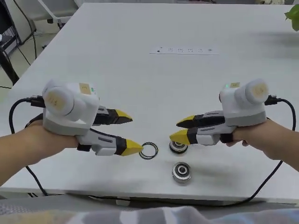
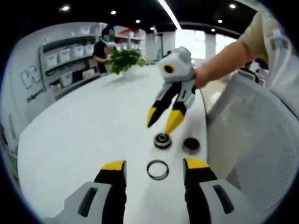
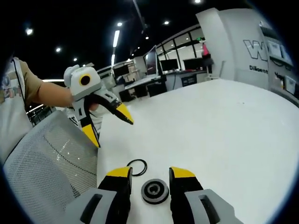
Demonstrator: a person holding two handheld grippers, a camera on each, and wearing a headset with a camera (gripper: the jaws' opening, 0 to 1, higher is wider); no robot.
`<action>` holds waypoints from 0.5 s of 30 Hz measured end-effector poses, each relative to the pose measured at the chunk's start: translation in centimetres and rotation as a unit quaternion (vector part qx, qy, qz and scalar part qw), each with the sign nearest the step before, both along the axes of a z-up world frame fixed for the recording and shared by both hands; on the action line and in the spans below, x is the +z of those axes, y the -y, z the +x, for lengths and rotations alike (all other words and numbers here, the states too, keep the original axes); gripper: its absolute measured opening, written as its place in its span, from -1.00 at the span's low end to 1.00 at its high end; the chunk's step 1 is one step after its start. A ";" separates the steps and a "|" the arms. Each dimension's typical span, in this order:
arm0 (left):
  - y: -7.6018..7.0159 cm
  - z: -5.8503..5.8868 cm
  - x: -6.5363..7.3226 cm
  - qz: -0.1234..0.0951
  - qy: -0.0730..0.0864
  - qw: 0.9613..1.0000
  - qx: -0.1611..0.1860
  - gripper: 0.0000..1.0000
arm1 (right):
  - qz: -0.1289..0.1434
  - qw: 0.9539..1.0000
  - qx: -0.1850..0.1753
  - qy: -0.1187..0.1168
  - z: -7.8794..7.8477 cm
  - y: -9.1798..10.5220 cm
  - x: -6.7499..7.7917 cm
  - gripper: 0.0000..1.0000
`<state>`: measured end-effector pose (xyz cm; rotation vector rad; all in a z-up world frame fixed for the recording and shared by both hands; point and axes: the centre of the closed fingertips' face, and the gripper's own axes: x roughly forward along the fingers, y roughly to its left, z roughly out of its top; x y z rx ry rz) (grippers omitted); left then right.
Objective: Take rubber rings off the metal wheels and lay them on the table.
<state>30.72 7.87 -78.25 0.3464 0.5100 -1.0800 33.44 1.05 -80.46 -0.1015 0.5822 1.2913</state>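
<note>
A loose black rubber ring (image 1: 148, 150) lies flat on the white table (image 1: 140, 79) near its front edge. Just right of it stands a metal wheel (image 1: 178, 146), and a second wheel (image 1: 181, 171) lies closer to the edge. My left gripper (image 1: 131, 131) is open, its lower tip beside the ring. In the left gripper view the ring (image 2: 157, 169) sits between my open jaws, with both wheels (image 2: 162, 140) (image 2: 191, 145) beyond. My right gripper (image 1: 176, 129) is open above the first wheel, and the wheel (image 3: 155, 190) lies between its jaws.
A flush socket strip (image 1: 184, 50) runs across the table's far middle. A green plant (image 1: 293, 16) stands at the far right corner. A mesh chair back (image 2: 252, 140) is close to the table's front edge. Cables (image 1: 18, 112) trail from both grippers.
</note>
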 end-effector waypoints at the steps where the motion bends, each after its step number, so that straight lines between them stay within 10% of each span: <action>1: 0.1 0.1 0.0 -0.001 0.000 1.000 0.000 -0.02 | 0.000 1.000 -0.002 0.000 0.1 0.2 0.0 -0.41; 15: 1.9 1.2 -0.5 -0.002 -0.007 1.000 -0.012 -0.05 | -0.006 1.000 -0.018 0.008 0.4 2.0 -0.3 -0.40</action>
